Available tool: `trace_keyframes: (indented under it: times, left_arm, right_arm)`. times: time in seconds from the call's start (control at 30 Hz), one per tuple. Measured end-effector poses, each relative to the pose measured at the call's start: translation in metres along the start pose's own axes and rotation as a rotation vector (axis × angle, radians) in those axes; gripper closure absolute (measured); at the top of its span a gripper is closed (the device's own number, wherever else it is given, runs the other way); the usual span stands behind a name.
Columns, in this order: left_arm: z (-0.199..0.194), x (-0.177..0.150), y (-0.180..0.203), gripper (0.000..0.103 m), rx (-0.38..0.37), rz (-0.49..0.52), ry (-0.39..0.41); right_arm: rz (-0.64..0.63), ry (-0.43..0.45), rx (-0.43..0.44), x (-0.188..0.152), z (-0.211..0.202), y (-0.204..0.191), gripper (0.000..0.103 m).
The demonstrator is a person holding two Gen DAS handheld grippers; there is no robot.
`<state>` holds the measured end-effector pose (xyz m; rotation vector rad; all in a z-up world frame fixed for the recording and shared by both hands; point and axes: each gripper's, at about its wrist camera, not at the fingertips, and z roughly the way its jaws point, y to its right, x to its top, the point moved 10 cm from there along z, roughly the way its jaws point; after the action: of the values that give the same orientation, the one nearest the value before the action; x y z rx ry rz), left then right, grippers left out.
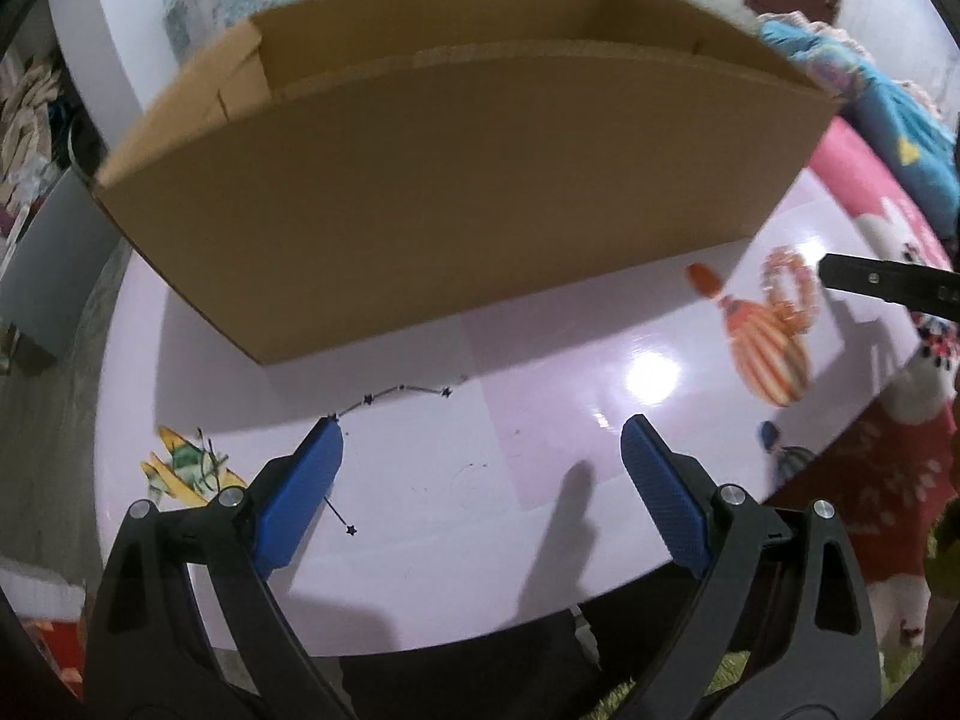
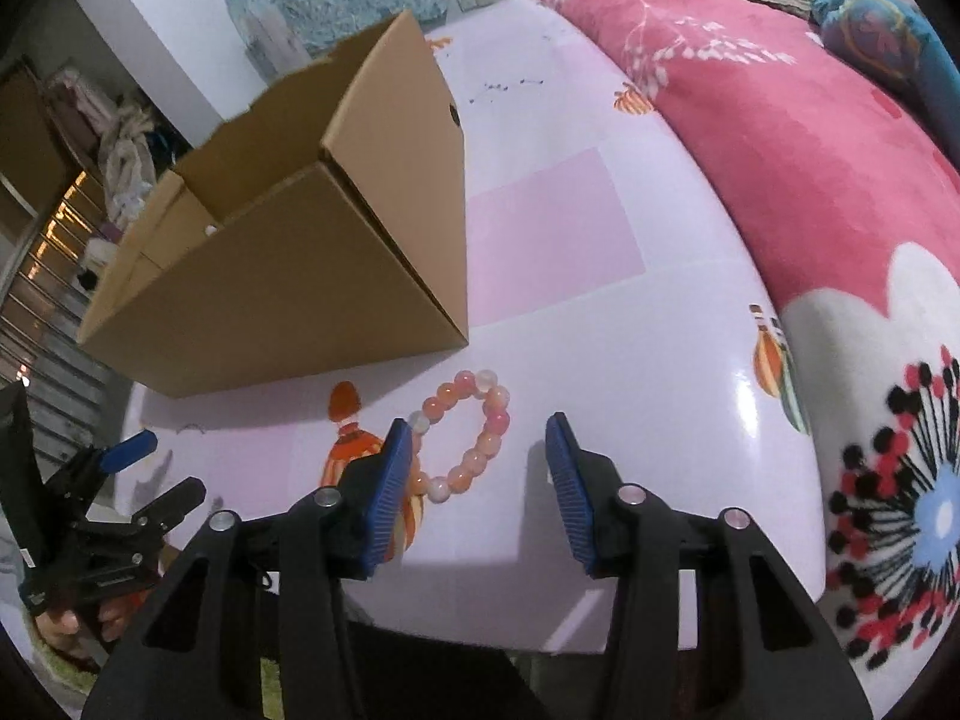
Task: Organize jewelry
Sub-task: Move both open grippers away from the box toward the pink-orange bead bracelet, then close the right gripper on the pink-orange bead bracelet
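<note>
Both my grippers point(image 1: 480, 438) point(image 2: 479, 435) are spread wide, empty; left pad point(image 1: 312, 468) covers thin star chain point(image 1: 399, 390), which may slip out

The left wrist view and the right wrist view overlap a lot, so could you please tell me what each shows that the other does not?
Only the left wrist view shows the thin star chain clearly, lying by the open left gripper. Only the right wrist view shows the box's finger hole and the wide pink blanket. Both show the cardboard box, the bead bracelet near the open right gripper, and the white table.
</note>
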<state>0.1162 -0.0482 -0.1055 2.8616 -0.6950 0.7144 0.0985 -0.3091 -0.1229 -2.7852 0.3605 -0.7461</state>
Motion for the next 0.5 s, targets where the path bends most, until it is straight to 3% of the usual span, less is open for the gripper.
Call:
trace_keyframes:
  times: [0.2, 0.4, 0.5]
  left_arm:
    - [0.014, -0.005, -0.01, 0.012, 0.027, -0.036, -0.04]
    - [0.017, -0.006, -0.02, 0.008, 0.023, -0.07, -0.047]
    - [0.016, -0.006, -0.022, 0.008, 0.022, -0.073, -0.042]
  right_arm:
    - [-0.019, -0.016, -0.035, -0.004, 0.007, -0.002, 0.078]
    - [-0.013, -0.04, -0.01, -0.005, 0.013, -0.009, 0.09]
    - [0.0, -0.051, 0.02, -0.007, 0.015, -0.015, 0.091]
